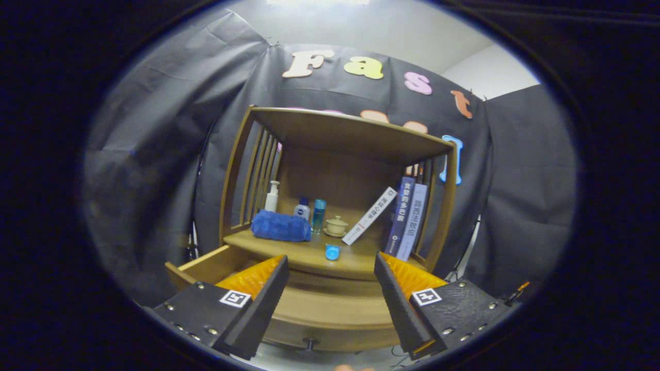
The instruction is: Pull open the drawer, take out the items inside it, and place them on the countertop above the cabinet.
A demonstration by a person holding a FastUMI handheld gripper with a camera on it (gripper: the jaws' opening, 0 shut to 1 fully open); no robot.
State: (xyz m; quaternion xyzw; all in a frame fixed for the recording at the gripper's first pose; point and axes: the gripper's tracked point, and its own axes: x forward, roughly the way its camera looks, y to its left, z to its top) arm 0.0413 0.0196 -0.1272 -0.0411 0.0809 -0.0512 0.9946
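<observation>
Hovering with the gripper point(330, 304) spread wide, gripping nothing, fingers point(260, 304) reaching over the pulled-out drawer point(330, 309) of the wooden cabinet point(340, 139). Showing a small knob point(310, 342) at the drawer front, the inside being hidden from here. Resting on the countertop point(309, 252) above the drawer: a blue towel point(281, 226) at the left, a white pump bottle point(271, 197) behind it, a small dark-capped bottle point(302, 209) and a clear blue bottle point(318, 215) beside the towel, a lidded cup point(336, 225) mid-shelf, a small blue cap point(332, 252) near the front edge. Leaning at the right, three books point(407, 216) bearing spine lettering too small for reading.
</observation>
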